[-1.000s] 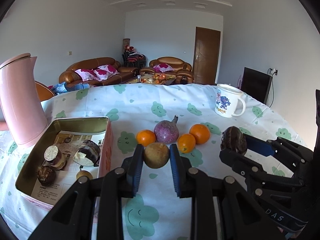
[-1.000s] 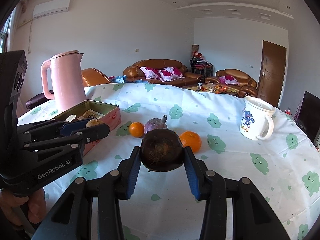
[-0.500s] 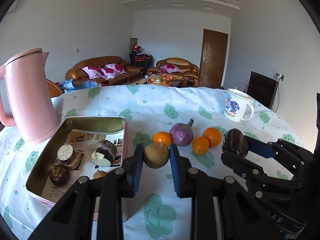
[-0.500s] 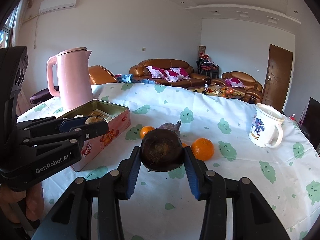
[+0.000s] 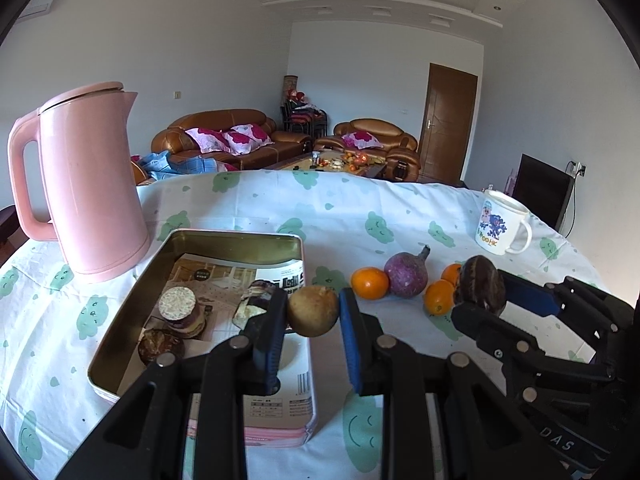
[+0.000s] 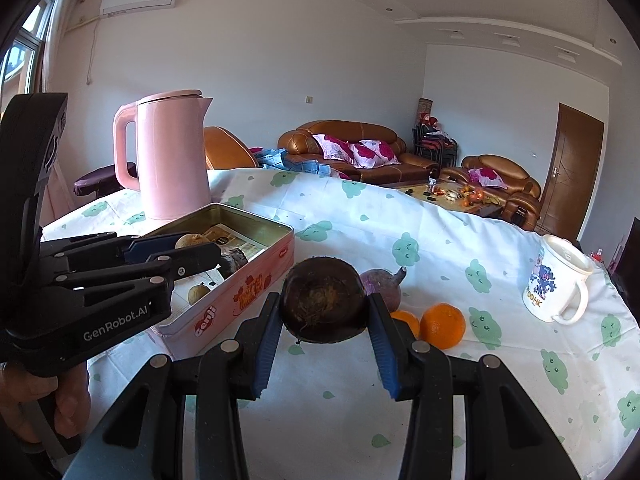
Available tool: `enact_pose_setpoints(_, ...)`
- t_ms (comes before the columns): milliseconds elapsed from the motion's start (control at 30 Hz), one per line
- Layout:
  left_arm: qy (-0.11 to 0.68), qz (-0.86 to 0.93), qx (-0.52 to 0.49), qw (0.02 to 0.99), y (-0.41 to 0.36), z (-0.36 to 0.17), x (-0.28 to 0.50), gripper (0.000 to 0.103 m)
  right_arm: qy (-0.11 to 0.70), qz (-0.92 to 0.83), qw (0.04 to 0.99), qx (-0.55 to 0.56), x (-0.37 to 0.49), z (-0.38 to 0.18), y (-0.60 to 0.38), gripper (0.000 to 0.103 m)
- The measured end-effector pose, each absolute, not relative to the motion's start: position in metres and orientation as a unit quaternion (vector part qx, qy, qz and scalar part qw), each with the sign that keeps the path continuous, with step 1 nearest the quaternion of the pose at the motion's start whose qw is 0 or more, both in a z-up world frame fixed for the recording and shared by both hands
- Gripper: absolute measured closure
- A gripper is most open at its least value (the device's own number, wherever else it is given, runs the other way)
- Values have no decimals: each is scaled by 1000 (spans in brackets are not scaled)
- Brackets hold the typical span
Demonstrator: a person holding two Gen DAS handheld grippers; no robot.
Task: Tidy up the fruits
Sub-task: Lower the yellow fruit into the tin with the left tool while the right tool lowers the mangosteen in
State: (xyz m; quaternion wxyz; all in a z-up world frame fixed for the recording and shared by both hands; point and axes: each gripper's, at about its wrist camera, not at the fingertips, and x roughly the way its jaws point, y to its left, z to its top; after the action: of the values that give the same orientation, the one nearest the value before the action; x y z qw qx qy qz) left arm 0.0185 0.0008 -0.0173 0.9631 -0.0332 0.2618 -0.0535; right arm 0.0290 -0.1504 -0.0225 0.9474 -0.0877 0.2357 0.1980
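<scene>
Nearest, the left gripper is clamped on a small tan-brown round fruit, held over the near right edge of the open pink tin. Beside it, the right gripper is clamped on a larger dark brown fruit, short of the tin. Farther back on the cloud-print tablecloth lie oranges and a purple fruit. The step looks like carrying fruit to the tin; next, each must be lowered inside and let go.

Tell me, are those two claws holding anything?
Yes. The left gripper pinches a small tan fruit by its sides; the right gripper clamps a dark brown fruit likewise.
</scene>
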Motion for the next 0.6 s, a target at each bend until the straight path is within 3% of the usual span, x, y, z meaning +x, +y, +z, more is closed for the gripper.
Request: enact_pose_setpoints(600, 270, -24, -55, 961, 40, -19, 21, 76, 231, 228, 939, -111, 38, -15, -112, 58)
